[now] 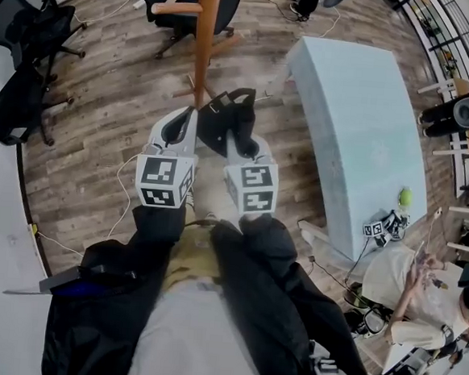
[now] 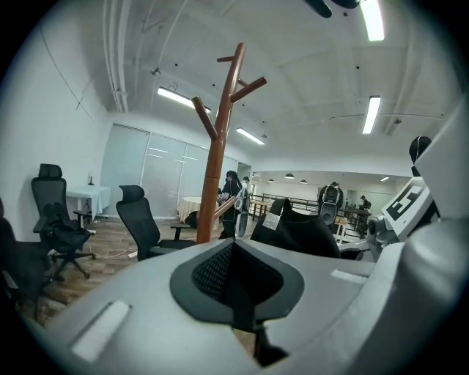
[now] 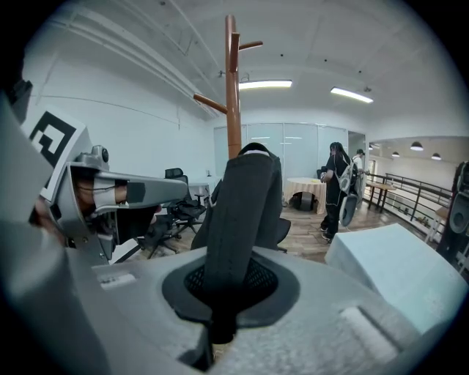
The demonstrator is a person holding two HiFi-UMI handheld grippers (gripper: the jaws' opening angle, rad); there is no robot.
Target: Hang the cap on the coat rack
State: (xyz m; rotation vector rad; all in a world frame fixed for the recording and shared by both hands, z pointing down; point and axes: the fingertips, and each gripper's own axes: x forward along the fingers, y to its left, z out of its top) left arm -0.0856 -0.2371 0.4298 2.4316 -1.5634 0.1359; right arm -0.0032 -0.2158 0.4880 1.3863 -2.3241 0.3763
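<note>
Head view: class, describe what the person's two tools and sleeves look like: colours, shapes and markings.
The left tool and right tool have pale grey, smooth moulded bodies that taper forward. At the rear, the left cube and right cube bear black-and-white square markers. The pads are black with a mesh texture. The left sleeve and right sleeve are black.

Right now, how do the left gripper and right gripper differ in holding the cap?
The right gripper is shut on the cap, whose fabric rises between its jaws; the left gripper is shut with nothing seen inside. The left gripper lies at the cap's left edge, the right gripper at its right part. Both point toward the coat rack.
</note>
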